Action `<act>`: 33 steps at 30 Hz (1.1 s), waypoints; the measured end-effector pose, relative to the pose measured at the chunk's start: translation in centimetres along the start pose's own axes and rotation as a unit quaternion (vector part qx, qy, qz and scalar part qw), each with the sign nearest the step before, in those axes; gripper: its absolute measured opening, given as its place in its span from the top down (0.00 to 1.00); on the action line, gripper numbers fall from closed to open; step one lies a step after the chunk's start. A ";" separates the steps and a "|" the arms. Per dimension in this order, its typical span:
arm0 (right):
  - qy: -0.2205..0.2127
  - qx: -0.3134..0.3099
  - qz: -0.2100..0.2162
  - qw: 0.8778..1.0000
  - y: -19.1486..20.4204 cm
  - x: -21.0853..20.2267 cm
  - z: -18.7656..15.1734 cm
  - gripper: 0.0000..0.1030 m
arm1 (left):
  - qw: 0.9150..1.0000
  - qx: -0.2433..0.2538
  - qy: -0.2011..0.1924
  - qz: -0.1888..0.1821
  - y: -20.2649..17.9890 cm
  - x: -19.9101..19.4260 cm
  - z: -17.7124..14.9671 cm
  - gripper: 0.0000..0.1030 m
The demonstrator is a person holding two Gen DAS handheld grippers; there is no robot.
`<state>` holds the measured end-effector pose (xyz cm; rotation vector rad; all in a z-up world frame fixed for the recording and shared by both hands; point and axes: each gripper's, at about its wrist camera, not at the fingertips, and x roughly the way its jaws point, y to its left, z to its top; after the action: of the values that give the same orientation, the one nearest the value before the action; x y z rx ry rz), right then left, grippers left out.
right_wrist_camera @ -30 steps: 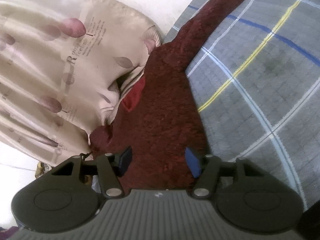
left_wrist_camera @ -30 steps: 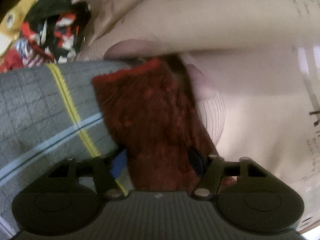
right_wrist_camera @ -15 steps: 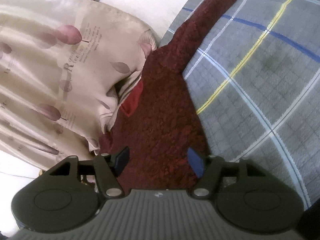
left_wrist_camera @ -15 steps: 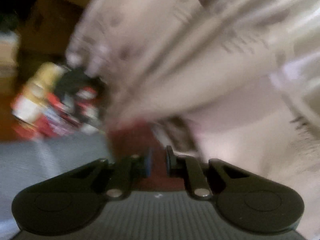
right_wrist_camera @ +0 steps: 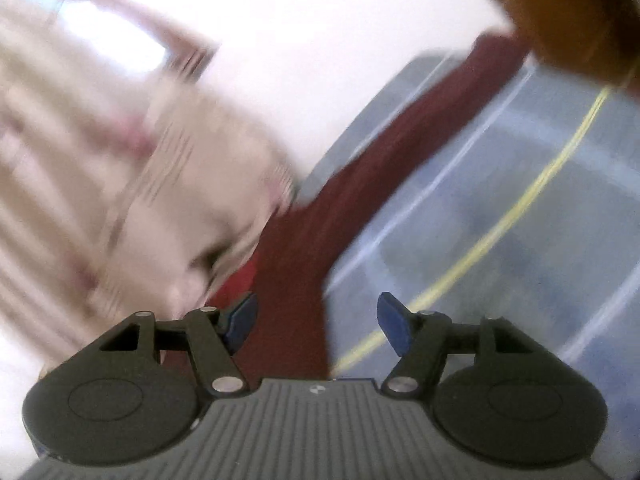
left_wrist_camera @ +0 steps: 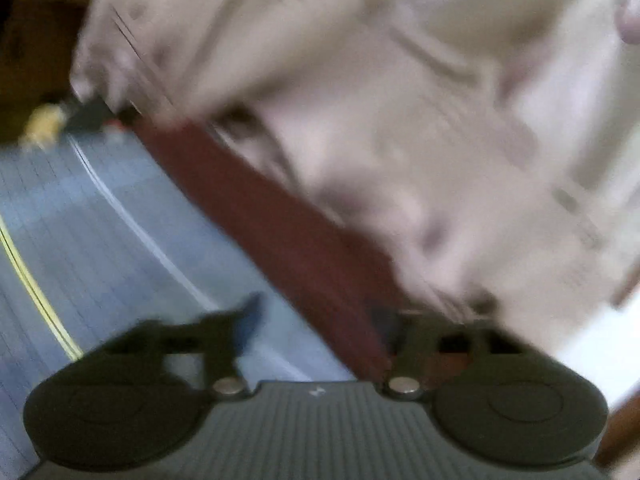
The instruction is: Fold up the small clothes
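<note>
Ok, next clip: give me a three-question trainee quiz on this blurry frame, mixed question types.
1. True or false: both the left gripper and the right gripper have their jaws apart.
2. Multiple choice: the dark red cloth lies between the grey checked sheet and (A) a metal tray, (B) the beige printed fabric, (C) a wooden box.
3. Fill in: the thin bright line crossing the grey sheet is ____.

Key: 1 true; 2 B; 3 yellow.
</note>
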<state>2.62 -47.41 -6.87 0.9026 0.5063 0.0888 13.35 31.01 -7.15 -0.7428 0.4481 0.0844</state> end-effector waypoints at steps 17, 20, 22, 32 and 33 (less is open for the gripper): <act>-0.129 0.106 -0.113 0.979 -15.0 9.4 18.2 0.32 | 0.999 -0.026 -0.010 -0.016 0.3 0.5 -8.5 0.23; -0.119 0.129 -0.105 0.979 -16.6 11.3 19.5 0.32 | 1.000 -0.018 -0.012 -0.009 0.1 0.4 -8.7 0.23; -0.111 0.125 -0.115 0.979 -17.1 12.2 19.7 0.53 | 1.000 -0.012 -0.009 -0.005 0.0 0.5 -8.8 0.23; -0.128 -0.026 -0.031 0.991 -5.5 11.4 19.2 0.84 | 1.000 -0.013 -0.016 -0.015 0.2 0.4 -9.0 0.20; -0.123 -0.045 -0.010 0.991 -2.9 11.7 18.6 0.84 | 1.000 -0.016 -0.018 -0.018 0.3 0.4 -9.0 0.20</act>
<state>20.97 -59.49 -4.12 0.8061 0.2798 -0.0173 10.31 25.16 -13.36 -0.7794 0.3995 0.0713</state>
